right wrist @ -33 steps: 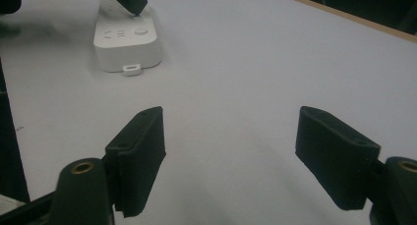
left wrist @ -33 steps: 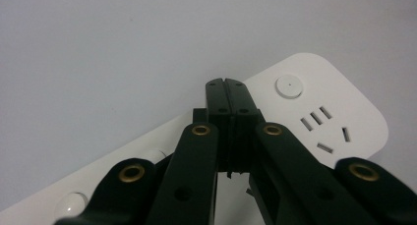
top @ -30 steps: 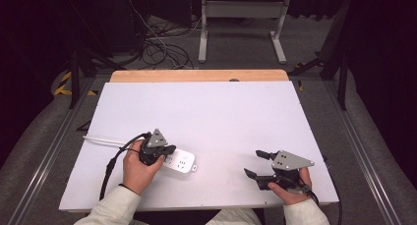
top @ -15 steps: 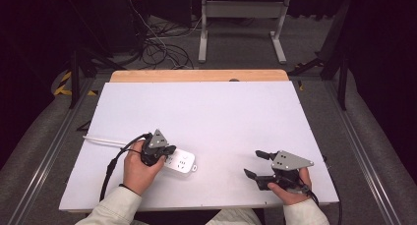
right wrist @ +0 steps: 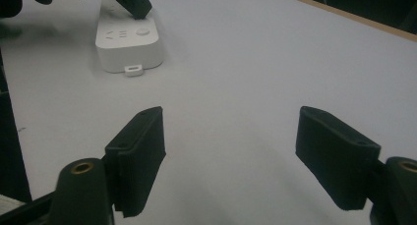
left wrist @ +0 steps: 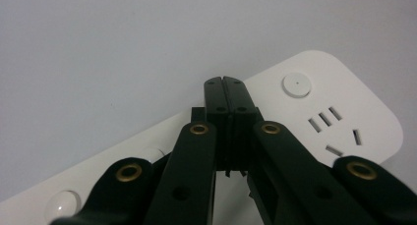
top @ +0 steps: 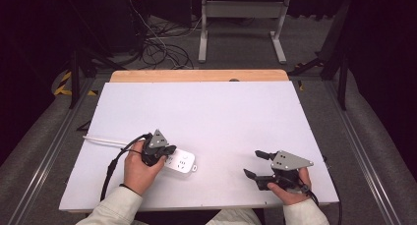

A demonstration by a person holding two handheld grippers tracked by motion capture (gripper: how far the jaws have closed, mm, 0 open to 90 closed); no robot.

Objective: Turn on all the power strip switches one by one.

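Observation:
A white power strip (top: 183, 162) lies flat on the white table near the front left. Its round button and socket slots show in the left gripper view (left wrist: 314, 102). My left gripper (top: 166, 151) is shut, jaws pressed flat together with nothing visible between them, and its tips (left wrist: 226, 83) rest on the strip's top face. My right gripper (top: 254, 164) is held low near the front right, open and holding nothing (right wrist: 228, 151). From there the power strip (right wrist: 129, 43) lies ahead with the left gripper (right wrist: 133, 4) on it.
The strip's thin white cord (top: 103, 140) runs left across the white board (top: 206, 112). A wooden table edge (top: 196, 75) shows at the back. Beyond it are black cables on the floor (top: 162, 53) and a metal frame (top: 241, 18).

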